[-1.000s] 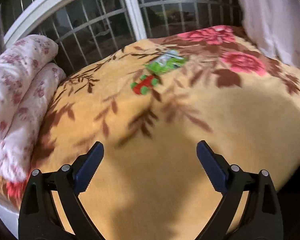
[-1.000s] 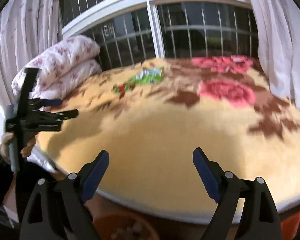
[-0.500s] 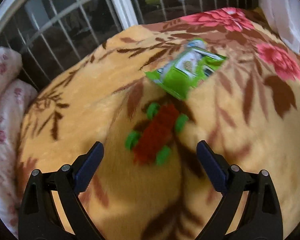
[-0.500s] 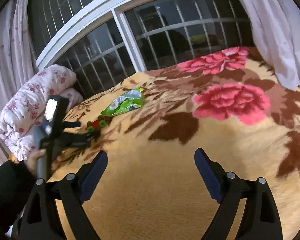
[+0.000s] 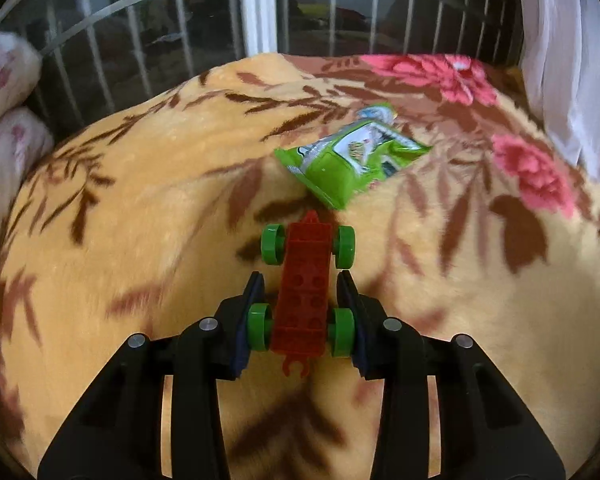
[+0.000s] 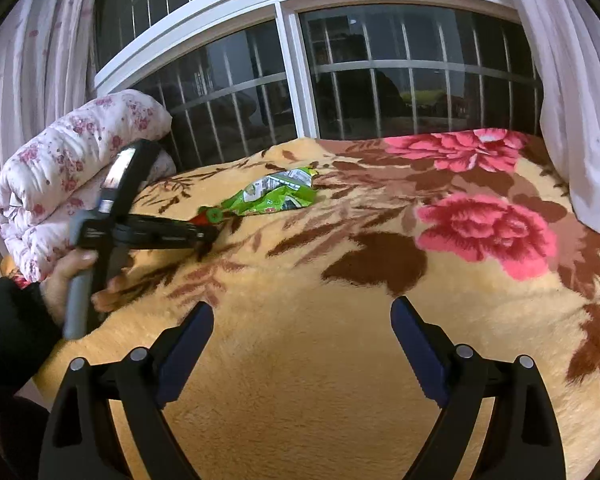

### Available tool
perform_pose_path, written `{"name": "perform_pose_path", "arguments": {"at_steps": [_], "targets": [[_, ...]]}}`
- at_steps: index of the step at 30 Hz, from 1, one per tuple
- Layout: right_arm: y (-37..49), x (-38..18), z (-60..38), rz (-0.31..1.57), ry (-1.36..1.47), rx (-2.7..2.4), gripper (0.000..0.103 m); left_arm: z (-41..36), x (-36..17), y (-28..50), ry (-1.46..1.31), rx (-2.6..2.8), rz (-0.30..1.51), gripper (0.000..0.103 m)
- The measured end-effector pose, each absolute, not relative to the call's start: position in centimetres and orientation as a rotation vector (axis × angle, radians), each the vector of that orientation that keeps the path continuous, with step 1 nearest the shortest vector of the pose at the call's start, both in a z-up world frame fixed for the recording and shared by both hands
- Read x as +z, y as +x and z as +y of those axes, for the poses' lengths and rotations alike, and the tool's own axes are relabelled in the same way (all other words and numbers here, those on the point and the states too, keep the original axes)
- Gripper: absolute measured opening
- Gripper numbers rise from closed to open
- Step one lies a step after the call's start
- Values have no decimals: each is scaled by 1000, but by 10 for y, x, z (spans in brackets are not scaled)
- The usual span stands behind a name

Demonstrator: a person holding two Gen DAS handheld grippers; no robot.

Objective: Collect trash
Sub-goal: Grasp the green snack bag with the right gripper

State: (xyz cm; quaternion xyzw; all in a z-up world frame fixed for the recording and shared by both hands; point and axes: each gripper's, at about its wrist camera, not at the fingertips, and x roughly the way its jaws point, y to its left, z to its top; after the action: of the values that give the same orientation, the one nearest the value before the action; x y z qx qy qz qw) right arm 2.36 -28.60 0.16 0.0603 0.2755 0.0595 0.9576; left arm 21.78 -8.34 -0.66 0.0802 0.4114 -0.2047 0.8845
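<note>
A red toy car (image 5: 308,248) with green wheels lies on the yellow floral blanket (image 5: 140,220). My left gripper (image 5: 300,278) straddles the car's near end, jaws closing, with the pads against the two rear wheels. Just beyond the car lies a crumpled green snack wrapper (image 5: 352,160). In the right wrist view the wrapper (image 6: 278,194) sits mid-bed, and the left gripper (image 6: 204,236) reaches in from the left over the car (image 6: 210,214). My right gripper (image 6: 302,320) hovers open over bare blanket near the bed's front, with nothing between its fingers.
A folded pink-flowered quilt (image 6: 72,168) is stacked at the bed's left end. A barred window (image 6: 300,80) runs behind the bed, with white curtains (image 6: 572,80) at the right. A person's hand (image 6: 72,276) and dark sleeve hold the left gripper's handle.
My left gripper moved forward and down across the blanket to the toy car, and its jaws went from wide to closed around the rear wheels. The right gripper advanced over the bed, still open.
</note>
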Motion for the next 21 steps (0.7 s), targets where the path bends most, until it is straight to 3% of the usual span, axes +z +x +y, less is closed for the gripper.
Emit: {"name": "perform_pose_path", "arguments": {"at_steps": [12, 16, 21], "targets": [[64, 12, -292, 667, 303, 175, 89, -51, 4, 108, 42, -145, 825, 37], [122, 31, -269, 739, 303, 251, 89, -47, -8, 104, 17, -121, 833, 38], [214, 26, -257, 881, 537, 276, 89, -39, -12, 103, 10, -89, 817, 38]]}}
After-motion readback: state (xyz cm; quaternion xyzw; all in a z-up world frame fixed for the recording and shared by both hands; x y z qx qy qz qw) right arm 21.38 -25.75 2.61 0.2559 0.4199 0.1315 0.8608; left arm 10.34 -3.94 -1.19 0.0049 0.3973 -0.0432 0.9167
